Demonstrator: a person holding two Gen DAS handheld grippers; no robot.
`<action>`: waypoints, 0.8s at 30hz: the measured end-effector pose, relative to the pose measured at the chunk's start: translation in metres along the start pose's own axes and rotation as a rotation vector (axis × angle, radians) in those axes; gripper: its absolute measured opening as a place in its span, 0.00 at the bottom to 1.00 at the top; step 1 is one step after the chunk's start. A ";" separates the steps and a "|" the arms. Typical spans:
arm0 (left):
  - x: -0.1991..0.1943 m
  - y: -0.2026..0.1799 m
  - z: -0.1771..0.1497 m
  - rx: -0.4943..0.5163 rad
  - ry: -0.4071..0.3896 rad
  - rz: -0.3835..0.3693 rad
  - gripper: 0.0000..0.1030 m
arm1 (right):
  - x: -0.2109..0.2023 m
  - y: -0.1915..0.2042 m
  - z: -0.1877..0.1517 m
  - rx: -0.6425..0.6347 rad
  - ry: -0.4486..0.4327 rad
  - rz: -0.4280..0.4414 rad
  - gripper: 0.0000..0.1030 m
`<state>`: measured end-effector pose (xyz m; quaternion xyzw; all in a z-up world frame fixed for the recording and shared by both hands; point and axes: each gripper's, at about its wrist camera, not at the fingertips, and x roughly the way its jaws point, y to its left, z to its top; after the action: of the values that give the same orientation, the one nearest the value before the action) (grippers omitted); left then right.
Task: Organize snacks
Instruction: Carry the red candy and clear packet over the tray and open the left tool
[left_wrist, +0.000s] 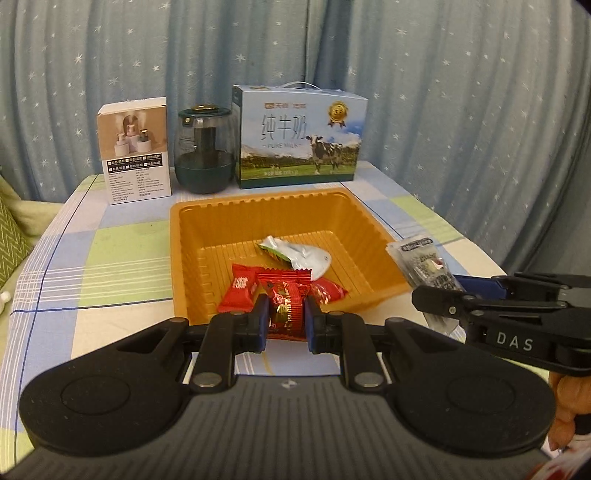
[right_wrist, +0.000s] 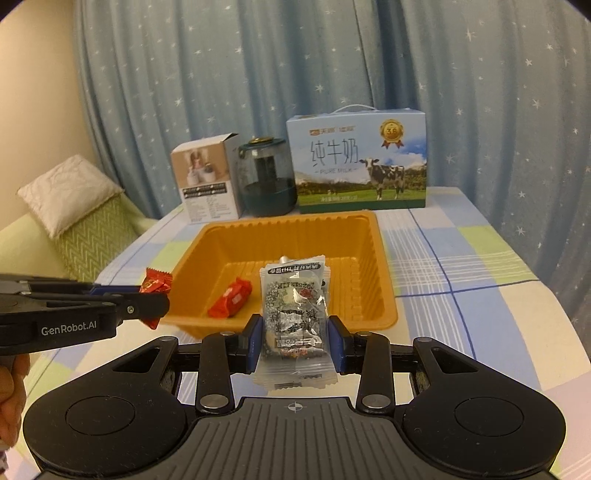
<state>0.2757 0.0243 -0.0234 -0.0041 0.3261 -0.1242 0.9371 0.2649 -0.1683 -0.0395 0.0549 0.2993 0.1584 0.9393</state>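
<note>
Left gripper (left_wrist: 286, 319): nearest the left wrist camera, its blue pads clamped on a red foil candy (left_wrist: 286, 304) that stands between them, near the front rim of the tray.
Right gripper (right_wrist: 295, 341): closed around a clear snack packet (right_wrist: 293, 317) with dark print; the packet stands upright between the pads, its top edge reaching over the tray's front wall as seen from the right wrist.
Each gripper from the other view: the right one enters the left view from the right edge, packet in its tip; the left one enters the right view from the left edge, holding the red candy beside the tray's left front corner.
Orange tray (left_wrist: 207, 229): ribbed plastic, sitting in the middle of the checked tablecloth (left_wrist: 110, 251).
Tray contents: a silver-green pouch (left_wrist: 299, 254) near the centre, a red wrapped snack (right_wrist: 231, 299) toward the front left, and another red wrapper (left_wrist: 328, 290) partly hidden behind the held candy.
Back of table: small white product box (left_wrist: 135, 149), dark green jar (left_wrist: 205, 147), milk carton case (left_wrist: 299, 136) with a cow picture, lined up left to right just behind the tray.
Background: blue star-print curtain (left_wrist: 443, 110); a green sofa with a pale cushion (right_wrist: 68, 192) at left.
Hands: part of a hand shows at the frame edge behind each side-entering gripper.
</note>
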 end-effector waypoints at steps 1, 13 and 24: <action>0.003 0.001 0.002 0.003 0.002 0.005 0.17 | 0.003 0.001 0.002 -0.006 -0.005 -0.008 0.36; 0.030 0.022 0.019 -0.026 0.000 0.052 0.17 | 0.038 0.007 0.027 -0.031 -0.037 -0.028 0.36; 0.051 0.045 0.036 -0.083 -0.019 0.053 0.17 | 0.075 0.001 0.049 0.022 -0.048 -0.058 0.36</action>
<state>0.3465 0.0537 -0.0305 -0.0353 0.3220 -0.0855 0.9422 0.3506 -0.1432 -0.0406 0.0604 0.2797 0.1265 0.9498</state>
